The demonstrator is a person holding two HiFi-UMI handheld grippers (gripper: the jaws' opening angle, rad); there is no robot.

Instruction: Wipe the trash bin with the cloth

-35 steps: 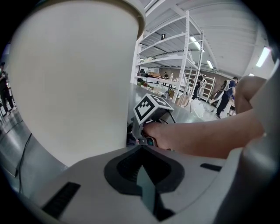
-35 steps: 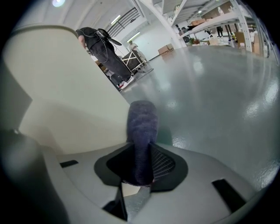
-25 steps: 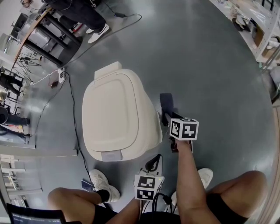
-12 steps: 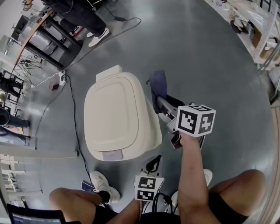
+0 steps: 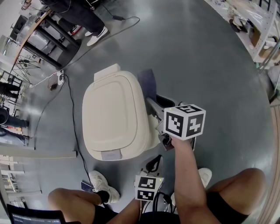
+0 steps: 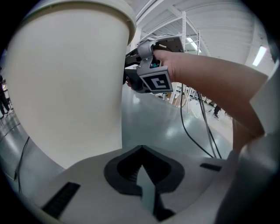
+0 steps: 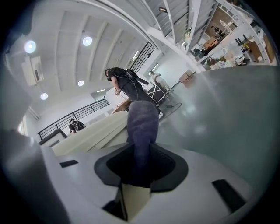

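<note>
The cream trash bin [image 5: 116, 116] stands on the grey floor with its lid down. My right gripper [image 5: 151, 101] is shut on a dark blue cloth [image 5: 146, 81], which hangs against the bin's upper right edge. In the right gripper view the cloth [image 7: 142, 127] rises from between the jaws of the right gripper [image 7: 140, 164], with the bin lid [image 7: 94, 133] just to its left. My left gripper [image 5: 153, 162] is low by the bin's near right corner. In its own view the left gripper [image 6: 142, 177] is shut on nothing, with the bin wall [image 6: 65, 87] close at left.
A black cable [image 5: 74, 118] runs over the floor left of the bin to a power strip [image 5: 60, 76]. My white shoes [image 5: 103, 183] are in front of the bin. A person [image 5: 83, 13] stands by a dark table frame [image 5: 48, 39] at the far left. Shelving [image 5: 258, 30] stands at the far right.
My right gripper has lifted the cloth and carried it up and leftward along the bin's right side to the lid's edge. The left gripper has stayed in place.
</note>
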